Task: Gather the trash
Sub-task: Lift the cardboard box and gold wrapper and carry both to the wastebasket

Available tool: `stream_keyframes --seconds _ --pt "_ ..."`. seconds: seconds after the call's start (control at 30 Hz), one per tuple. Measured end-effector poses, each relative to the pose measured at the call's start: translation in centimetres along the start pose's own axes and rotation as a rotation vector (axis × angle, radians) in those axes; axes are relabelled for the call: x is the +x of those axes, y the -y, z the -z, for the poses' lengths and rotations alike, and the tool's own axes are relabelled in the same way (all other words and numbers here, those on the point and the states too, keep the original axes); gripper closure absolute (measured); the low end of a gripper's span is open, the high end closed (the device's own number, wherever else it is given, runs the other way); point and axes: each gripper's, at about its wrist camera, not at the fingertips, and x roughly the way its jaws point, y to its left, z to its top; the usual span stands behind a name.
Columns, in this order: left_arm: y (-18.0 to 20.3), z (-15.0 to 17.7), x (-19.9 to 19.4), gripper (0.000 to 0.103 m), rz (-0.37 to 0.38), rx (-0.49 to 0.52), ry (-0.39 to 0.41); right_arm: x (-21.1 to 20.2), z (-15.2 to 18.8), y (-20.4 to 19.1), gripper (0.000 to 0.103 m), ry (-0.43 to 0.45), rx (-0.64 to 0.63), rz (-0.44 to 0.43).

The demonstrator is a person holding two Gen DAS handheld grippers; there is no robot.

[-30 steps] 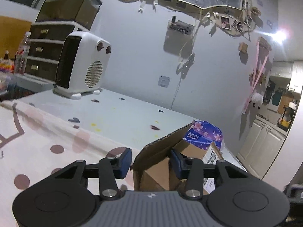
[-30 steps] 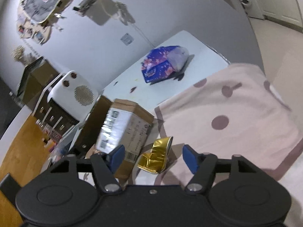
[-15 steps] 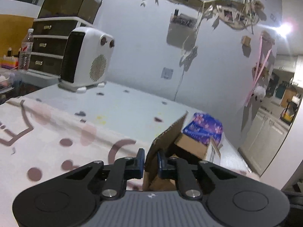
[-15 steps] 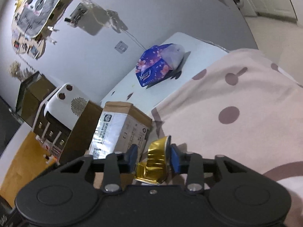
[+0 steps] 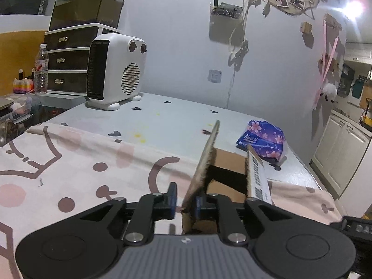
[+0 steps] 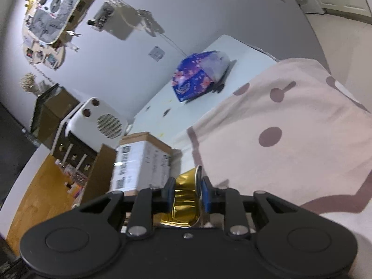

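My left gripper (image 5: 184,201) is shut on the upright flap (image 5: 204,162) of an open cardboard box (image 5: 229,174) that stands on the pink patterned cloth. My right gripper (image 6: 187,191) is shut on a crumpled gold foil wrapper (image 6: 184,194), held above the cloth just right of the box. The box shows in the right wrist view (image 6: 141,160) with a white shipping label on its side. The inside of the box is dark and hidden.
A blue flowered tissue pack (image 5: 262,139) lies on the white table behind the box, also in the right wrist view (image 6: 200,74). A white fan heater (image 5: 115,69) stands at the back left before a drawer unit (image 5: 69,58) and a water bottle (image 5: 41,69).
Both grippers have closed: the left on the box flap, the right on the gold wrapper. The right gripper has lifted the wrapper off the cloth. The left view has tilted to level.
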Motion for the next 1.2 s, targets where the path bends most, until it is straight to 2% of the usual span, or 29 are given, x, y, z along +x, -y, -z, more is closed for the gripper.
stream_keyframes --seconds 0.13,0.27,0.33,0.43,0.47,0.5,0.57,0.67,0.83,1.03,1.2 --pt "-0.4 -0.1 0.7 0.077 0.012 -0.043 0.017 -0.2 0.1 0.0 0.078 0.006 -0.008 0.000" --pt "-1.0 -0.1 1.2 0.057 0.022 -0.093 0.036 -0.2 0.1 0.1 0.078 0.010 -0.012 0.005" --pt "-1.1 -0.1 1.4 0.056 0.034 -0.112 0.046 -0.2 0.2 0.1 0.078 0.011 -0.014 0.006" --pt "-0.8 -0.1 1.6 0.062 0.041 -0.089 0.055 -0.2 0.2 0.0 0.078 0.014 -0.023 0.014" --pt "-0.6 -0.1 1.6 0.080 0.043 -0.080 0.057 -0.2 0.2 0.0 0.078 0.015 -0.026 0.015" --pt "-0.5 -0.1 1.7 0.092 0.052 -0.070 0.048 -0.3 0.3 0.0 0.078 0.015 -0.027 0.014" --pt "-0.2 -0.1 1.6 0.096 0.055 -0.058 0.038 -0.3 0.3 -0.1 0.078 0.016 -0.028 0.013" --pt "0.5 0.0 1.3 0.101 0.045 -0.016 0.032 -0.4 0.3 -0.2 0.078 0.020 -0.035 0.012" --pt "1.6 0.3 0.7 0.101 0.013 0.029 -0.010 -0.7 0.2 -0.2 0.078 0.023 -0.045 0.006" --pt "1.7 1.1 -1.2 0.101 -0.026 0.021 -0.032 -2.6 0.3 -0.3 0.079 0.035 -0.077 -0.002" --pt "2.5 1.7 -4.0 0.101 -0.048 0.031 -0.035 -4.7 0.6 -1.4 0.079 0.033 -0.187 0.006"
